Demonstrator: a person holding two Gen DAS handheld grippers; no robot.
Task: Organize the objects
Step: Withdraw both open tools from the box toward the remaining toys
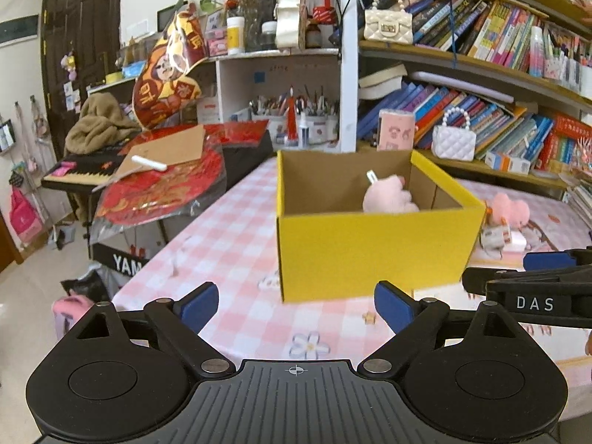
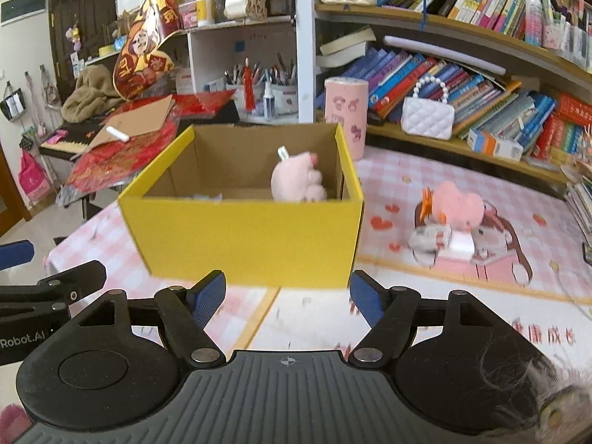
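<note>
Sitting upright in yellow box (image 2: 244, 236), pink plush (image 2: 296, 179), tag end pointing up-left.

The left gripper (image 1: 296, 307) points forward and somewhat downward, its two blue-padded fingers (image 1: 201, 305) spread wide with nothing between them. The right gripper (image 2: 288, 298) is angled down in much the same way, its blue pads (image 2: 364, 301) also apart and gripping nothing, though the gap looks a little narrower than the left's. The two grippers sit side by side, near each other: in the left wrist view the right gripper's black fingers reach in from the right edge, and in the right wrist view the left gripper's fingers show at the left edge.
</note>
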